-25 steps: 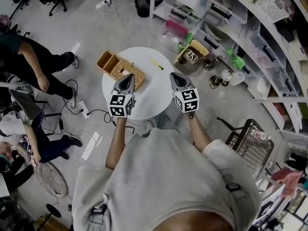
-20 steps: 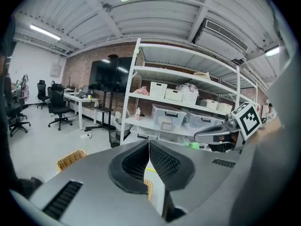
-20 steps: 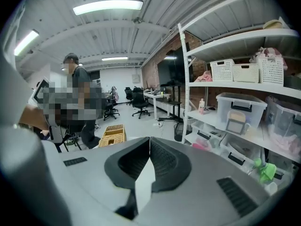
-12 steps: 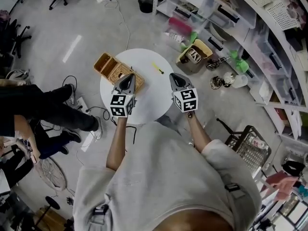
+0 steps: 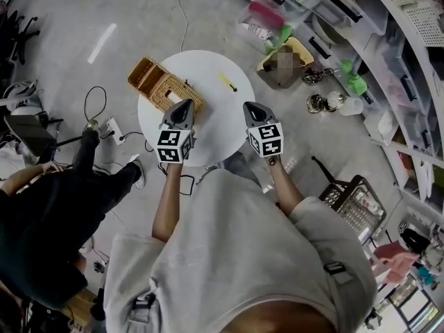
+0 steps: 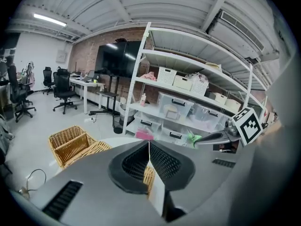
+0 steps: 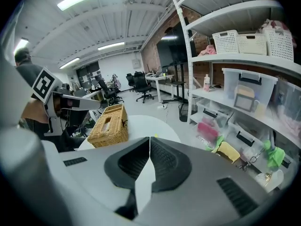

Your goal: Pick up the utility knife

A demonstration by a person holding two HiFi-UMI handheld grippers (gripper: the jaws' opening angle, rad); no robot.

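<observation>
The shelving runs far to the right of both jaw pairs, and only the gripper views show its loaded upper tiers. The round white table lies under and ahead of the jaws; only the head view shows its full rim, with open floor all round. The wicker basket sits just ahead and left of the left gripper, overhanging the table's left edge. Its jaws are pressed together with nothing between them, as are those of the right gripper. The yellow utility knife lies flat on bare tabletop ahead of both, between their lines and nearer the right one. Clear white surface separates it from the tips, and the far rim is close beyond it. The right gripper view shows only a yellow speck past its tips.
</observation>
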